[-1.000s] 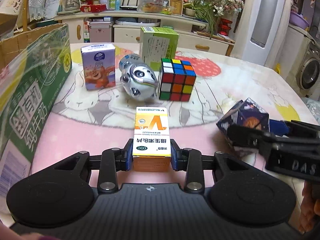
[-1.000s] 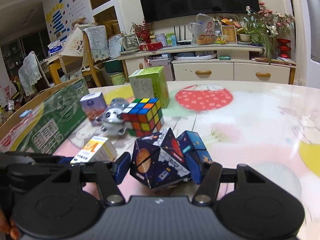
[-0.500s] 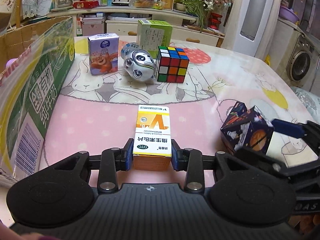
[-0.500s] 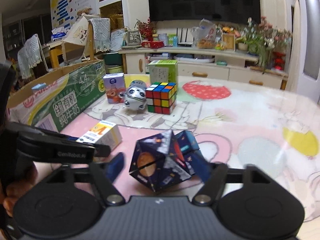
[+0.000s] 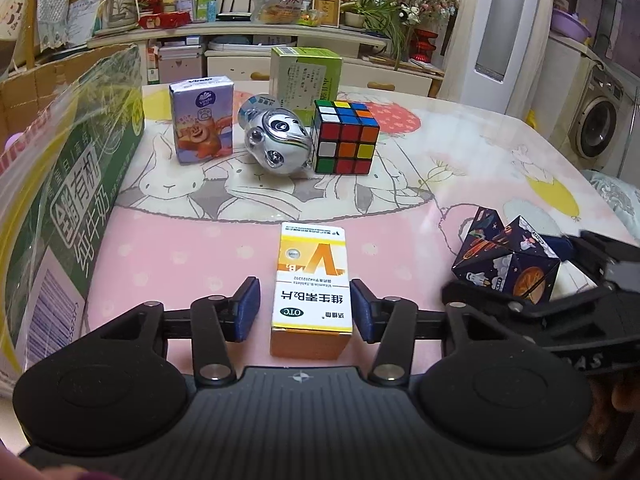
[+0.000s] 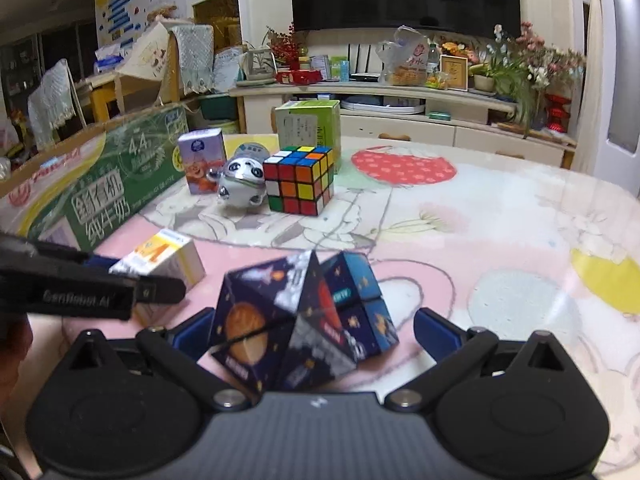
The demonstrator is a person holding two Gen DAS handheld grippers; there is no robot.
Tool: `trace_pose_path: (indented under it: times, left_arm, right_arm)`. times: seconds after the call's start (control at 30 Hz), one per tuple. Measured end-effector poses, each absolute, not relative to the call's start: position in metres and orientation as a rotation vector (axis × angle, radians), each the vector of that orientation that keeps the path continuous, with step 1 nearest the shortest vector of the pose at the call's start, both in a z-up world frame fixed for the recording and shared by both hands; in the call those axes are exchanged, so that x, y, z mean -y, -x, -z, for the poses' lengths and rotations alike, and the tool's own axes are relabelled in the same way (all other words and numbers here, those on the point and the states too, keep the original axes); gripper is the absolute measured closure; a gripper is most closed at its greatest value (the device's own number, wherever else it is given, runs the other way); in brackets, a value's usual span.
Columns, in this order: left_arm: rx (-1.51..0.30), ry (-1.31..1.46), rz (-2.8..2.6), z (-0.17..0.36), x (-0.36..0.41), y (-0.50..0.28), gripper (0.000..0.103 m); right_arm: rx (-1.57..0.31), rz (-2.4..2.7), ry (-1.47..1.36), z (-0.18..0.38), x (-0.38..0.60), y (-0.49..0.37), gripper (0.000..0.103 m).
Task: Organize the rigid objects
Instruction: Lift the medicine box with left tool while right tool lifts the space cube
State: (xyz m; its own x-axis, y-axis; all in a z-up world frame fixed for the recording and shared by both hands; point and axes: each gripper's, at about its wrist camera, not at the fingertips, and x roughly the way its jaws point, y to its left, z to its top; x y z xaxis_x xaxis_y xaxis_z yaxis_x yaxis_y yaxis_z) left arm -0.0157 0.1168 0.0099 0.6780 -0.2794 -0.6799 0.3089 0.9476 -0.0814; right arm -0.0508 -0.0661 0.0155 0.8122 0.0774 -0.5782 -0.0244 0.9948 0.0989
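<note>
Both tongs have let go since half a second ago: the left tongs (image 5: 305, 310), which were clamped on the vitamin B box (image 5: 311, 284), now stand wide with a gap on either side of it, and the right tongs (image 6: 314, 332) have spread wider round the space-print folding cube (image 6: 298, 322).

Working left to right on the counter (image 5: 460, 168), we see the green milk carton box (image 5: 68, 200) along the edge at 9 o'clock. At 12 o'clock stands a row: the purple tissue pack (image 5: 202, 118), the silver panda figure (image 5: 278, 140) and the Rubik's cube (image 5: 344, 138), with a green box (image 5: 306, 70) behind them. The vitamin B box lies flat at 6 o'clock between our left pads, apparently resting on the counter. The folding cube sits at 3 o'clock, between our right pads.

We judge the vitamin box light, stiff cardboard that could dent; take it across its long flat sides. The folding cube looks hinged and glossy, likely to flex or slip, so take it across two flat opposite faces, not the ridges.
</note>
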Motion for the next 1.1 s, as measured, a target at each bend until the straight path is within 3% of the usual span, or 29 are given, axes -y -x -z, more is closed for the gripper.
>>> trace_pose_path:
  times: [0.13, 0.27, 0.47, 0.53, 0.6, 0.93, 1.1]
  left_arm:
    - [-0.752, -0.082, 0.331, -0.009, -0.112, 0.016, 0.039]
    - [-0.743, -0.129, 0.324, -0.007, -0.107, 0.016, 0.045]
    - [-0.754, -0.109, 0.295, -0.009, -0.11, 0.012, 0.062]
    - [-0.762, -0.088, 0.293, -0.01, -0.113, 0.011, 0.062]
    - [-0.766, -0.078, 0.295, -0.01, -0.114, 0.01, 0.062]
    - [-0.786, -0.018, 0.291, -0.018, -0.119, 0.015, 0.062]
    - [-0.772, 0.004, 0.295, -0.027, -0.121, 0.017, 0.062]
  right_arm:
    - [-0.632, -0.069, -0.079, -0.01, 0.066, 0.04, 0.001]
    - [-0.648, -0.089, -0.09, -0.009, 0.067, 0.033, 0.002]
    - [-0.656, -0.068, -0.053, -0.012, 0.065, 0.036, 0.011]
    - [-0.64, -0.062, -0.055, -0.017, 0.067, 0.04, 0.017]
    - [-0.623, -0.053, -0.067, -0.022, 0.069, 0.044, 0.03]
    - [-0.675, -0.049, -0.069, -0.013, 0.066, 0.039, 0.027]
    - [-0.67, -0.031, -0.034, -0.012, 0.062, 0.041, 0.031]
